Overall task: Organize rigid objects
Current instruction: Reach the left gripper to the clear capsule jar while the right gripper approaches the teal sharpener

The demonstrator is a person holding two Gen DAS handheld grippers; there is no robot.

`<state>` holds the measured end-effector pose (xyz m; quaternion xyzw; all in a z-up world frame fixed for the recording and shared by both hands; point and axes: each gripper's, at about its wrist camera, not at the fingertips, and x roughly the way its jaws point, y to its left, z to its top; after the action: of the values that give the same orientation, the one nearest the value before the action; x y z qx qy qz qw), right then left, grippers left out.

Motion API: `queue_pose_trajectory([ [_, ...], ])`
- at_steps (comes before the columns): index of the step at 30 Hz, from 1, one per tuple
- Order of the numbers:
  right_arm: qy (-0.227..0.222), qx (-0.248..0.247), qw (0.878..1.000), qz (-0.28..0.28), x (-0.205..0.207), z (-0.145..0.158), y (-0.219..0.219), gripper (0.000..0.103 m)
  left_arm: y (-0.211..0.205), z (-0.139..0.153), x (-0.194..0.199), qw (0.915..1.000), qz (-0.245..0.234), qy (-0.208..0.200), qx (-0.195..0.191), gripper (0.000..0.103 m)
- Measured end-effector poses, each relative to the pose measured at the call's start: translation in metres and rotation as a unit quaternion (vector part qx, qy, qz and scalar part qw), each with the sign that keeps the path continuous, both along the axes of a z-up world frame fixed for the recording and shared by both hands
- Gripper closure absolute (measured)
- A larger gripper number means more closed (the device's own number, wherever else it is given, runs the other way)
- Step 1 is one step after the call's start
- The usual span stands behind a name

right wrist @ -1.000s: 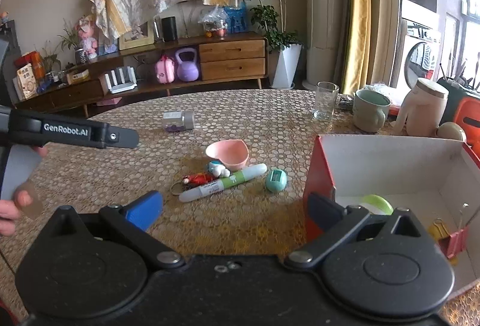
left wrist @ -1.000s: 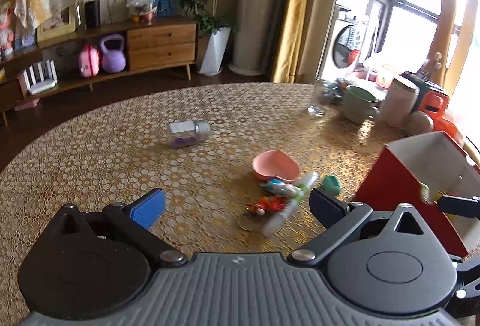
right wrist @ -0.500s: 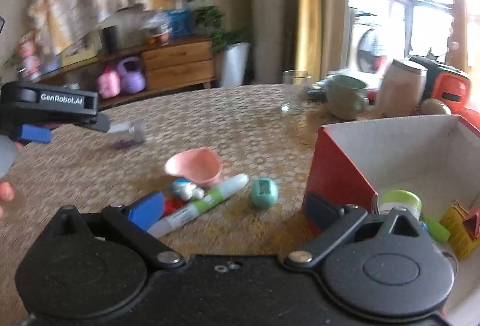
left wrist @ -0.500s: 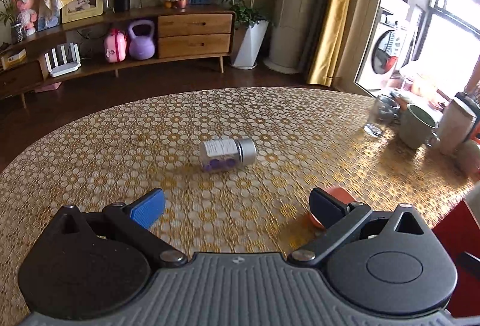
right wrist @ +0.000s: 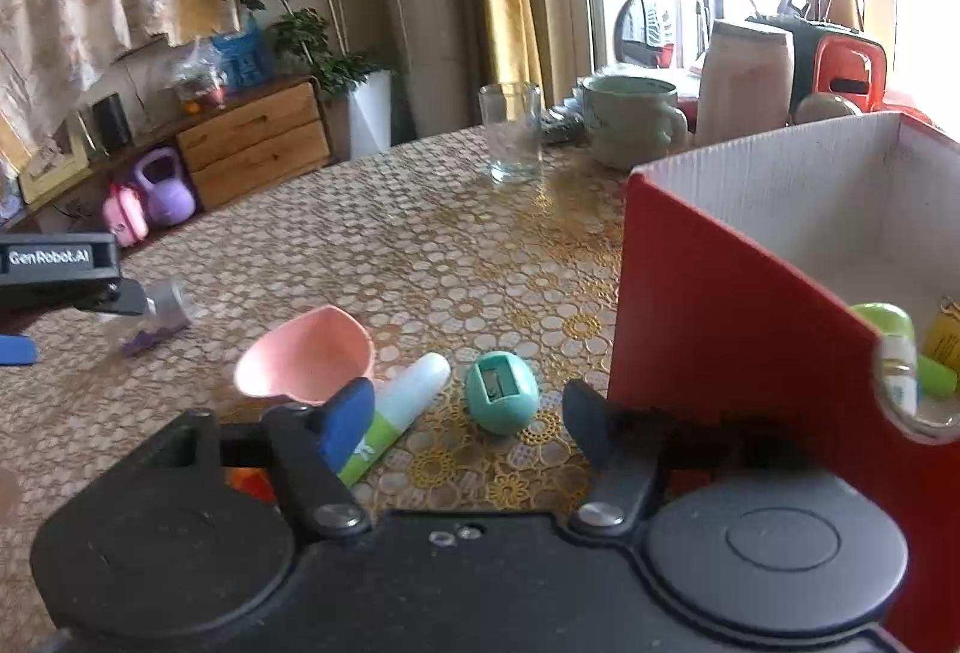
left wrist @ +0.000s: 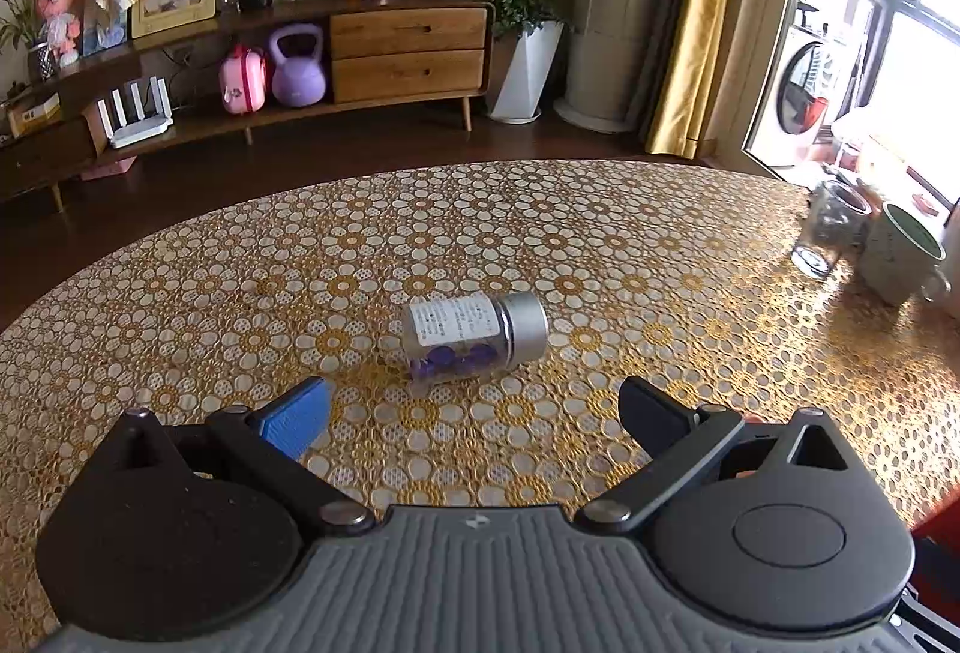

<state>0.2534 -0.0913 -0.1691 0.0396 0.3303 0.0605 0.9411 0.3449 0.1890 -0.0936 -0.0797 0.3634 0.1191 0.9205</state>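
A clear jar with a silver lid and purple pieces (left wrist: 474, 338) lies on its side on the table, just beyond my open, empty left gripper (left wrist: 474, 410). My right gripper (right wrist: 465, 410) is open and empty, low over a teal egg-shaped sharpener (right wrist: 501, 392) that lies between its fingers. A white-and-green marker (right wrist: 399, 410) and a pink heart-shaped dish (right wrist: 306, 356) lie to the sharpener's left. A red box (right wrist: 720, 317) with a white inside stands right of the sharpener and holds green and yellow items (right wrist: 900, 347). The left gripper also shows in the right wrist view (right wrist: 72, 317).
A drinking glass (right wrist: 510, 131), a green mug (right wrist: 630, 119), a white jug (right wrist: 744, 83) and an orange appliance (right wrist: 846, 65) stand at the table's far right edge. A red item (right wrist: 249, 479) lies partly hidden under the right gripper. The floral tablecloth (left wrist: 240, 293) covers the table.
My left gripper has swung left and come close to the jar. My right gripper has dropped and moved forward, right up to the sharpener and the red box.
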Motion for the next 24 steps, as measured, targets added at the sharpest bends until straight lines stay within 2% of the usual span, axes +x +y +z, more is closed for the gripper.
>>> queue_pose_trajectory([
  [7, 0.012, -0.019, 1.000, 0.001, 0.011, -0.014, 0.008, 0.050, 0.012, -0.014, 0.025, 0.9999, 0.011, 0.008, -0.006, 0.000],
  [19, 0.006, -0.022, 1.000, 0.012, 0.023, -0.014, 0.011, 0.053, 0.020, -0.038, 0.068, 0.9987, 0.040, 0.026, -0.020, 0.000],
  [23, 0.004, -0.019, 1.000, 0.008, 0.021, -0.013, 0.008, 0.060, 0.020, -0.046, 0.072, 0.9979, 0.047, 0.037, -0.026, 0.002],
  [24, 0.004, -0.019, 1.000, 0.008, 0.021, -0.013, 0.007, 0.061, 0.020, -0.046, 0.072, 0.9979, 0.048, 0.037, -0.023, 0.008],
])
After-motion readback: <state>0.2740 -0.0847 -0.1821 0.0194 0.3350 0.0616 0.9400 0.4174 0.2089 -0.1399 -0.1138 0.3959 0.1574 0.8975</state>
